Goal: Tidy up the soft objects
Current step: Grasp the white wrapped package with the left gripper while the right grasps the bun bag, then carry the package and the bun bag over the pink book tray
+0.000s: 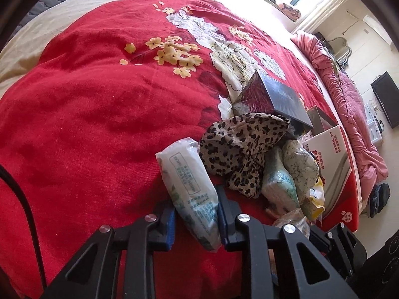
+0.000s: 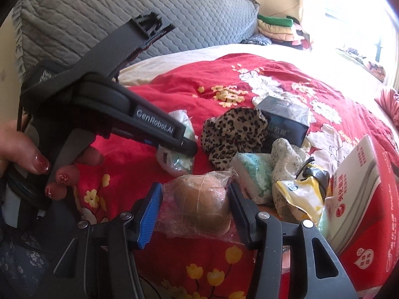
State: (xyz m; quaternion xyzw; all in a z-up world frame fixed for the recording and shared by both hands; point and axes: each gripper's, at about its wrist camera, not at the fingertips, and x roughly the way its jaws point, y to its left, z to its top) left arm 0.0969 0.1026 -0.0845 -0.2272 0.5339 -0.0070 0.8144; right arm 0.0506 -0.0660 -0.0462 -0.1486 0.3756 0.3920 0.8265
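A home bedroom: a bed [image 1: 99, 99] under a red floral quilt [image 2: 286, 92], grey quilted headboard [image 2: 124, 17], probably a television [image 1: 386, 99] by the wall.

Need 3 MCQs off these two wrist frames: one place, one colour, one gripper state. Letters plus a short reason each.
1. The leopard-print cloth lies where?
A. against the dark box
B. on the floor
C. on the grey headboard

2. The bedspread is mainly?
A. blue
B. red
C. green

3. The right gripper is?
A. open, with nothing in it
B. shut on the dark box
C. shut on a wrapped bun

Answers:
1 A: the cloth bunches up against the box's front edge.
2 B: red fabric with yellow and white flowers.
3 C: both pads press the bun's plastic wrap.
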